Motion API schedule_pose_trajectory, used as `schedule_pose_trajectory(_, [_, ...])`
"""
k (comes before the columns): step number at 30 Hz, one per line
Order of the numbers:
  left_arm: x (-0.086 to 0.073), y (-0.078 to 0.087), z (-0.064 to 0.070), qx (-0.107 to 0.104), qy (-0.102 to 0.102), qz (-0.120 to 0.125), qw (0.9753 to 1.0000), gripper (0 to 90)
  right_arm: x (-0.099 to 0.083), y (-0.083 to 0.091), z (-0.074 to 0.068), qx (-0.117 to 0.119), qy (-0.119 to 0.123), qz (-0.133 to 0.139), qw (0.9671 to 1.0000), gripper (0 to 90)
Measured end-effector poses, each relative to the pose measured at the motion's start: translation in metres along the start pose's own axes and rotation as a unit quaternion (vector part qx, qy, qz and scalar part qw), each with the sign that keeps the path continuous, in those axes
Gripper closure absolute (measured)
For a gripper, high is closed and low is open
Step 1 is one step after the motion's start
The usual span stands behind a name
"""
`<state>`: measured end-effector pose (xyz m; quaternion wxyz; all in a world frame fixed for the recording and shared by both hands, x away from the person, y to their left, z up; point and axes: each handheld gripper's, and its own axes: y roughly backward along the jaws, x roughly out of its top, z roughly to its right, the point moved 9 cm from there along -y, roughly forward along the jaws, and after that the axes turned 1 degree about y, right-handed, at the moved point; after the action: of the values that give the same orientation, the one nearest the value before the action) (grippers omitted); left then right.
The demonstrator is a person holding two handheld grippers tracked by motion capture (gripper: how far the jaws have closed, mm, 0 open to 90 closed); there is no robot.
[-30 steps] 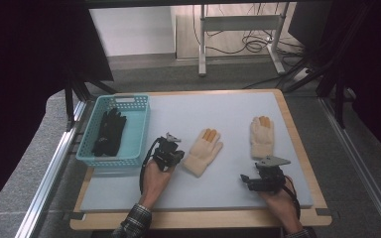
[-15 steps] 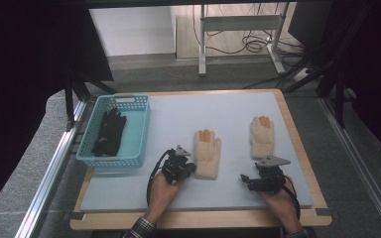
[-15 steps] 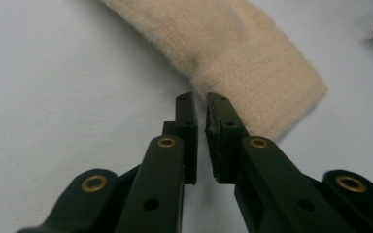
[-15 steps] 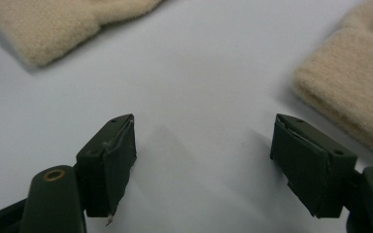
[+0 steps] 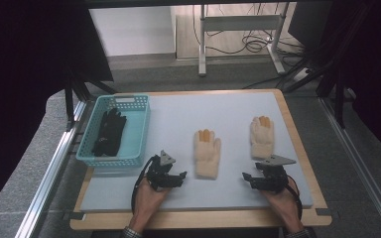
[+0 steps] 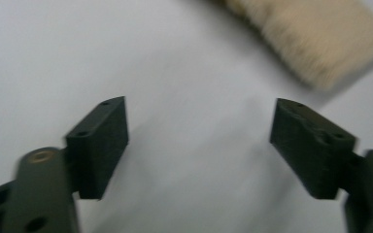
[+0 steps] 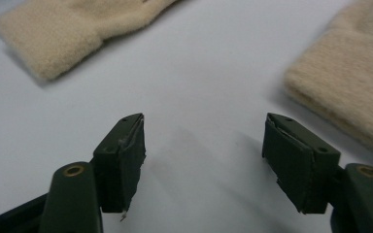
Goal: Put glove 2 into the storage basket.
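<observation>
Gloves (image 5: pixel 208 152) lie flat on the tabletop (image 5: pixel 178 119): soft, light, limp. Your left tool (image 5: pixel 171 177) and right tool (image 5: pixel 262 179) gape empty. Pinch each at its cuff.

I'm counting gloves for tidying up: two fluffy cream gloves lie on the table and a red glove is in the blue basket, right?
Not quite. The glove in the blue basket is black, not red, as the high view shows. The rest holds: two cream gloves lie on the table.
</observation>
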<state>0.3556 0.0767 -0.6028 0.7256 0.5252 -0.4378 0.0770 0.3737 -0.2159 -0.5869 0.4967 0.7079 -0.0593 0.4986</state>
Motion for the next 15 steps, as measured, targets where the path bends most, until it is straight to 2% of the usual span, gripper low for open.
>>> schedule_pose_trajectory(1, [-0.008, 0.003, -0.006, 0.001, 0.008, 0.001, 1.0000, 18.7, 0.000, 0.002, 0.001, -0.001, -0.003, 0.000, 1.0000, 32.5])
schedule_pose_trajectory(4, [-0.017, 0.010, -0.013, 0.001, 0.019, 0.004, 0.9998, 13.4, 0.004, 0.010, 0.011, -0.015, -0.017, 0.009, 0.9997, 37.6])
schedule_pose_trajectory(6, [-0.022, 0.015, -0.019, 0.013, 0.017, 0.001, 0.9998, 11.0, 0.007, 0.016, 0.018, -0.023, -0.025, 0.015, 0.9993, 41.5])
schedule_pose_trajectory(8, [-0.029, 0.021, -0.026, 0.038, 0.004, -0.009, 0.9992, 9.8, 0.011, 0.022, 0.027, -0.031, -0.032, 0.019, 0.9988, 45.9])
schedule_pose_trajectory(12, [-0.035, 0.022, -0.030, 0.022, 0.022, -0.007, 0.9995, 5.7, 0.024, 0.031, 0.052, -0.051, -0.052, 0.025, 0.9971, 58.1])
schedule_pose_trajectory(15, [-0.036, 0.022, -0.029, 0.022, 0.019, -0.008, 0.9995, 4.2, 0.034, 0.032, 0.074, -0.071, -0.061, 0.025, 0.9953, 65.3])
